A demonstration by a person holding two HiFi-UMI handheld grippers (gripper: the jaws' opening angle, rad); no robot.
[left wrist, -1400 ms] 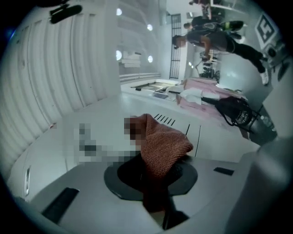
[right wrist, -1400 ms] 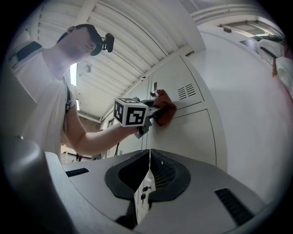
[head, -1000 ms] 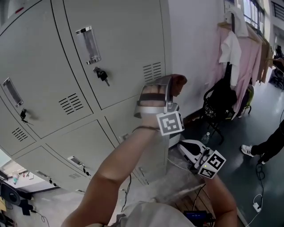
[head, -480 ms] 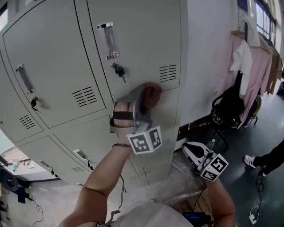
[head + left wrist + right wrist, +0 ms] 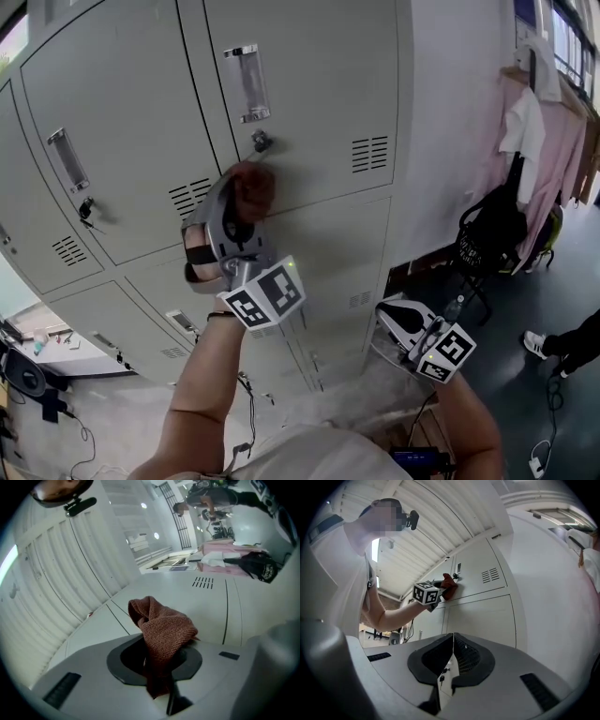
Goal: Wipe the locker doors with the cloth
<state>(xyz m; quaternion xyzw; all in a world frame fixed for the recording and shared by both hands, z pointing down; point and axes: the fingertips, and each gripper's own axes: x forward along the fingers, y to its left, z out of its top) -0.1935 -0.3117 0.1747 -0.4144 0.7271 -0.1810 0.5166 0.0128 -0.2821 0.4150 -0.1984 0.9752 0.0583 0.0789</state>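
Observation:
A reddish-brown cloth (image 5: 251, 186) is pinched in my left gripper (image 5: 246, 192) and pressed against a grey locker door (image 5: 309, 94), just below its key lock (image 5: 262, 142). In the left gripper view the cloth (image 5: 161, 632) bunches up between the shut jaws, with the door surface (image 5: 211, 606) right behind it. My right gripper (image 5: 411, 323) hangs low at the right, away from the lockers, jaws shut with nothing between them (image 5: 451, 660). From the right gripper view the cloth (image 5: 448, 585) shows far off on the door.
Grey lockers (image 5: 103, 141) fill the left and middle, each with a handle (image 5: 247, 82) and vent slots (image 5: 369, 154). A white wall (image 5: 450, 112) stands to the right. Pink clothes (image 5: 553, 131) hang there, above a black bag (image 5: 494, 234) on a chair. Someone's shoe (image 5: 537, 343) is at far right.
My left gripper has carried the cloth leftward and upward across the locker door, from near the door's right edge to just under the key lock. The right gripper stayed low.

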